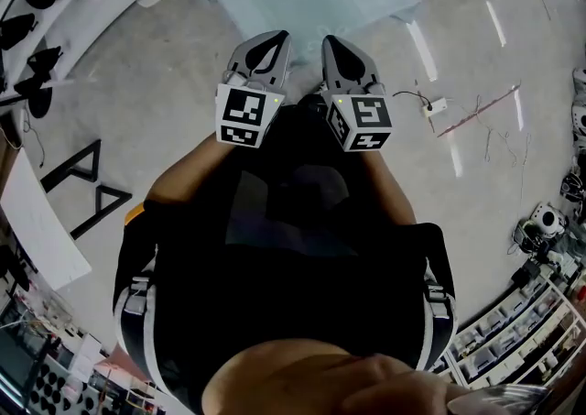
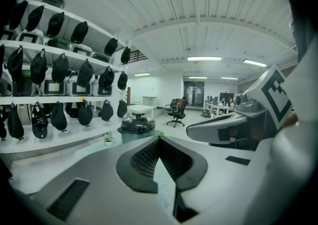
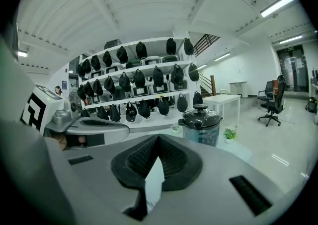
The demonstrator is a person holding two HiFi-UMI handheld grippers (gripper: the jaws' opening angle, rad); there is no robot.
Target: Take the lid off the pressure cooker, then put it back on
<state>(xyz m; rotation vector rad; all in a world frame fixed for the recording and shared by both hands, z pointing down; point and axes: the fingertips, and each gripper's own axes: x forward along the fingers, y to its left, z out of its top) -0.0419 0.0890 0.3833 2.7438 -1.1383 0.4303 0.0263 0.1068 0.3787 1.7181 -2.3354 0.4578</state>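
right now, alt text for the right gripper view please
The right gripper, shut and empty, fills the foreground. Beyond it a pressure cooker with its lid on stands on a table, with shelves of black bags behind.

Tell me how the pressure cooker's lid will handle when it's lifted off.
The lid looks rigid and domed, so it is probably stiff and fairly heavy. Its small top knob may let it swing or slip. It sits closed on the pressure cooker, so it likely needs a twist first.

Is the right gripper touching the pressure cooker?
Apart. The right gripper view shows the pressure cooker standing well beyond the shut right gripper.
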